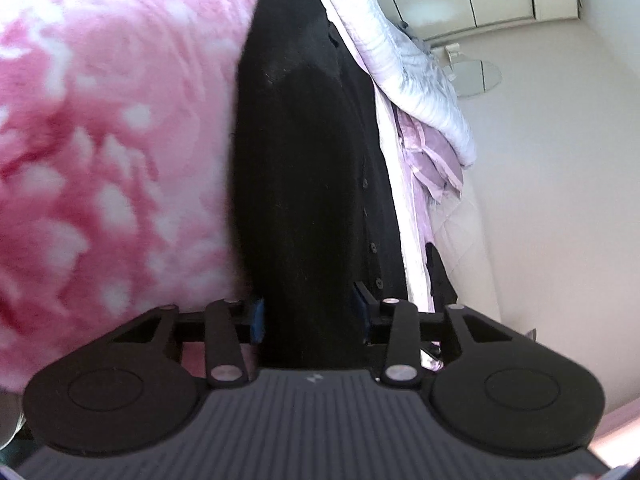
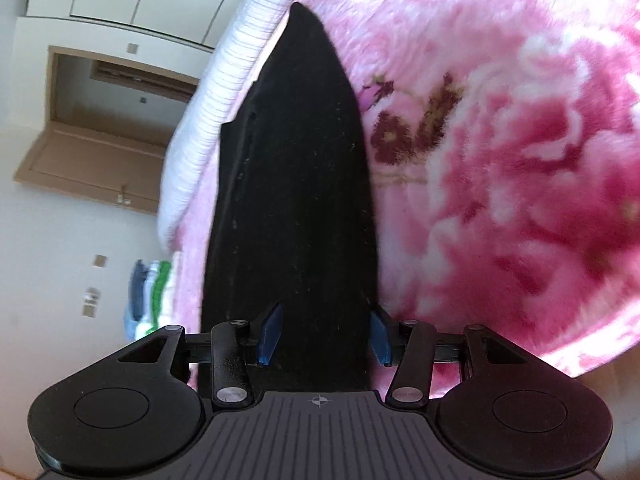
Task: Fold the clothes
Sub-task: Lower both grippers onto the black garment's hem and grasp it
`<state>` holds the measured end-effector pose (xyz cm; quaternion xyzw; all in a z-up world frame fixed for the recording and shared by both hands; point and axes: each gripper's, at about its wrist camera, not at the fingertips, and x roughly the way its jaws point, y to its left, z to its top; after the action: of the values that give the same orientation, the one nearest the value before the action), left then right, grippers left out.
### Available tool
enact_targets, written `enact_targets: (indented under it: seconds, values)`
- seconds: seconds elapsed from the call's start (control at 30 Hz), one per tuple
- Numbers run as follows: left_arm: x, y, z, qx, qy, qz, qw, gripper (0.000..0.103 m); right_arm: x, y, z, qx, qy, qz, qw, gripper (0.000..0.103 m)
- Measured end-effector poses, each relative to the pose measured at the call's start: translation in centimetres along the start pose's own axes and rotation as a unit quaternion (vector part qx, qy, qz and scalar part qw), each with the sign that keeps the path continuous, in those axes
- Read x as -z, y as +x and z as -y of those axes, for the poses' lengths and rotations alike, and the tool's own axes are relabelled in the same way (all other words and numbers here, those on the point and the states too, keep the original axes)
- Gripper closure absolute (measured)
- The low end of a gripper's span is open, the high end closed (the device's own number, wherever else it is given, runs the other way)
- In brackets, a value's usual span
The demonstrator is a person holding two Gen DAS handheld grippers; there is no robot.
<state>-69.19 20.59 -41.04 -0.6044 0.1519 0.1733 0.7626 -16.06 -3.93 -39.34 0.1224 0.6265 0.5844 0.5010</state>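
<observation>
Left claw [image 1: 310, 316] clamps black garment [image 1: 304, 160]; right claw [image 2: 324, 334] likewise, cloth stretching ahead over pink blanket [image 2: 500, 160].

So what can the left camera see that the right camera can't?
Only the left wrist view shows the row of small buttons on the black garment, the crumpled lilac bedding and a round mirror on the floor.

Only the right wrist view shows the wooden doorway and a stack of folded clothes with green and blue stripes.

Both show black cloth running between a tool's blue pads, left tool and right tool, over the fluffy pink flowered blanket.
</observation>
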Motion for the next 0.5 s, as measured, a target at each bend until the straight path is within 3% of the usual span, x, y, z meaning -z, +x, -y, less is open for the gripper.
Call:
enact_targets:
  seconds: [0.07, 0.13, 0.3, 0.5]
  values:
    - [0.1, 0.5, 0.2, -0.004, 0.008, -0.009, 0.9999, 0.082, -0.3, 0.4, -0.1, 0.003, -0.009, -0.009, 1.0, 0.067]
    - [0.3, 1.0, 0.3, -0.012, 0.014, -0.024, 0.9995, 0.094, -0.3, 0.8, 0.0, 0.011, -0.009, -0.015, 1.0, 0.087]
    - [0.1, -0.6, 1.6, -0.002, 0.042, 0.003, 0.9991, 0.096, 0.2, 0.3, -1.4, 0.029, -0.022, -0.006, 0.999, 0.091]
    - [-0.1, -3.5, 3.7, 0.02, 0.079, 0.038, 0.996, 0.096, 1.0, -1.6, -4.9, 0.009, -0.04, 0.028, 0.999, 0.093]
